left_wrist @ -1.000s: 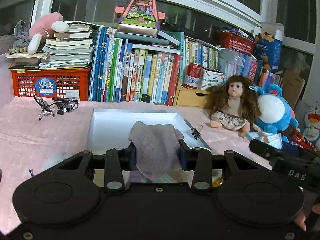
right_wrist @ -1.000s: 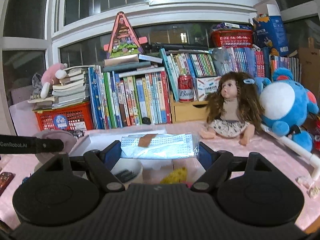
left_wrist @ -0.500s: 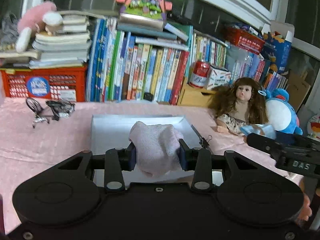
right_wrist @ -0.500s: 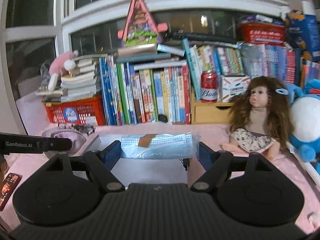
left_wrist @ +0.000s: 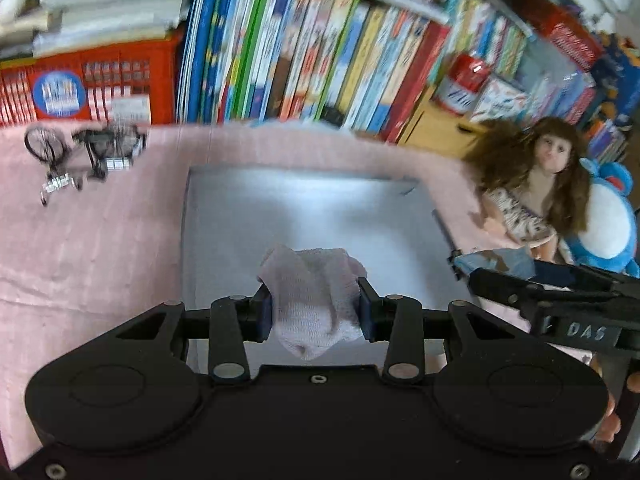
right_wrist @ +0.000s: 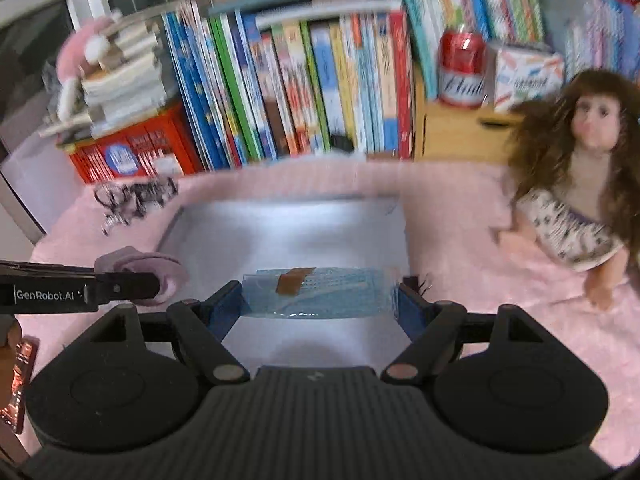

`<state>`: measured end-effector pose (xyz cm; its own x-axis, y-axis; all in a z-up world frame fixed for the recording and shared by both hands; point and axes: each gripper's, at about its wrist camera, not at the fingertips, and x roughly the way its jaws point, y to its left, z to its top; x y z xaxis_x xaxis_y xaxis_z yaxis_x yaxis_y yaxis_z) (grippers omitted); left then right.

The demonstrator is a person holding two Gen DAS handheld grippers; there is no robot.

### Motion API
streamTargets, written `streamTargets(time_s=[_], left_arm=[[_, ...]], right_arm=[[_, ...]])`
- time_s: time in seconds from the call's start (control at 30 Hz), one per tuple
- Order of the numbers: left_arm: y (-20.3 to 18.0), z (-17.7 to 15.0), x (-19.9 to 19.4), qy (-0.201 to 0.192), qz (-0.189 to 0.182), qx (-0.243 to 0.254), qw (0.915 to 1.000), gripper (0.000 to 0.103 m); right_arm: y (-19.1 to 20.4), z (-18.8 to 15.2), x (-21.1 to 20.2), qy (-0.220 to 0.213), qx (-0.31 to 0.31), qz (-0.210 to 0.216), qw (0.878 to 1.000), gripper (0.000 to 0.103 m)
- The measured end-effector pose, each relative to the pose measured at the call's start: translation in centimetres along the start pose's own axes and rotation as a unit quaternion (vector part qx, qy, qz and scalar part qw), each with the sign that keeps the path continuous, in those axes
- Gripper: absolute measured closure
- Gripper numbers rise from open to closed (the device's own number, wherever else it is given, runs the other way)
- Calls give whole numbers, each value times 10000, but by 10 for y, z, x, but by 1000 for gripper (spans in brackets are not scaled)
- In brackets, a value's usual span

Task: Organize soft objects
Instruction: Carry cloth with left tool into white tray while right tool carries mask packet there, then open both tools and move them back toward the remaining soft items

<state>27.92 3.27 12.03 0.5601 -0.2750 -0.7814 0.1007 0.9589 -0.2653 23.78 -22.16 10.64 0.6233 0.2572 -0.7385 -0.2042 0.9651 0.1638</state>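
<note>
My left gripper (left_wrist: pixel 314 306) is shut on a pale pink knitted cloth (left_wrist: pixel 312 296) and holds it above the near part of a shallow white tray (left_wrist: pixel 304 208). My right gripper (right_wrist: pixel 320 296) is shut on a clear pack of blue face masks (right_wrist: pixel 320 290), also above the tray (right_wrist: pixel 288 232). In the right wrist view the left gripper with the pink cloth (right_wrist: pixel 140 270) shows at the left. In the left wrist view the right gripper with the mask pack (left_wrist: pixel 500 260) shows at the right.
The tray lies on a pink tablecloth (left_wrist: pixel 92 248). Behind it stand a row of books (left_wrist: pixel 300 52), a red crate (left_wrist: pixel 80 88), a red can (right_wrist: pixel 460 64) and a wooden box. A doll (right_wrist: pixel 576 184) and blue plush (left_wrist: pixel 612 224) sit right. Small metal bicycle model (left_wrist: pixel 80 148) lies left.
Both grippers have moved forward and tilted down over the tray, each still holding its item. The tray now fills the middle of both views.
</note>
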Motion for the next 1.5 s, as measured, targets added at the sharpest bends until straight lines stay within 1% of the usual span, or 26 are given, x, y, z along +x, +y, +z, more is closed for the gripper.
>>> streamTargets(time_s=[0.13,0.23,0.43,0.63,0.73,0.8,0.97,1.03,1.1,1.13,1.2,1.27,1.37,1.5], left_arm=[[7,3,28,286,-24,-183,9994,65],[10,6,46,476,23,-332,9983,65],[14,9,75,792,23,-511,9955,65],[18,7,91,1026,75,-648,9926,64],[21,6,94,1071,70,-695,9918,63],[21,5,96,1078,71,-682,9918,61],[22,6,96,1111,60,-742,9910,56],[22,6,96,1101,73,-736,9912,50],[22,6,94,1089,83,-742,9912,39],[21,6,92,1060,74,-735,9916,36],[20,7,86,941,69,-704,9930,29],[18,8,78,816,85,-658,9944,24],[14,9,63,648,13,-566,9963,22],[7,5,40,398,-89,-452,9981,19]], right_arm=[[1,1,35,458,27,-4,9989,22],[0,0,53,716,67,-45,9974,21],[5,-1,77,1037,-132,-91,9945,20],[8,-2,94,1291,-291,-79,9912,18],[9,-3,100,1373,-333,-111,9899,18],[9,-1,100,1379,-324,-118,9898,14],[10,0,102,1438,-271,-160,9891,12],[10,1,101,1429,-250,-198,9892,9],[9,2,99,1394,-236,-214,9897,2],[9,2,98,1370,-236,-213,9901,1],[10,3,95,1300,-246,-231,9909,1],[9,4,90,1239,-251,-232,9917,1],[8,5,79,1077,-246,-227,9936,0],[9,3,56,727,-289,-224,9967,0]])
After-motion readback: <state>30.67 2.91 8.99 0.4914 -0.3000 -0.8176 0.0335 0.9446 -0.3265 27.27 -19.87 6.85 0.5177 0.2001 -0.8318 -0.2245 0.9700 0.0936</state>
